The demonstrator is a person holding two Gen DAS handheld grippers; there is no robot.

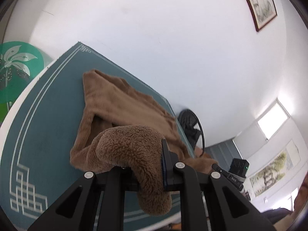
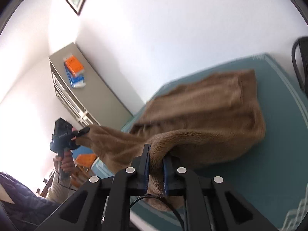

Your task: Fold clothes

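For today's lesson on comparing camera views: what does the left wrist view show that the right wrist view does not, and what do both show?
Only the left wrist view: a green floral emblem and a black fan.
Only the right wrist view: a grey cabinet carrying orange and blue boxes.
Both: the brown fleece garment on the teal mat, clamped by the left gripper and right gripper.

The table (image 1: 11,113) has a white edge and carries a teal mat (image 1: 53,104) with pale border lines and fret corners. A brown fleece garment (image 1: 123,104) lies partly on the mat.
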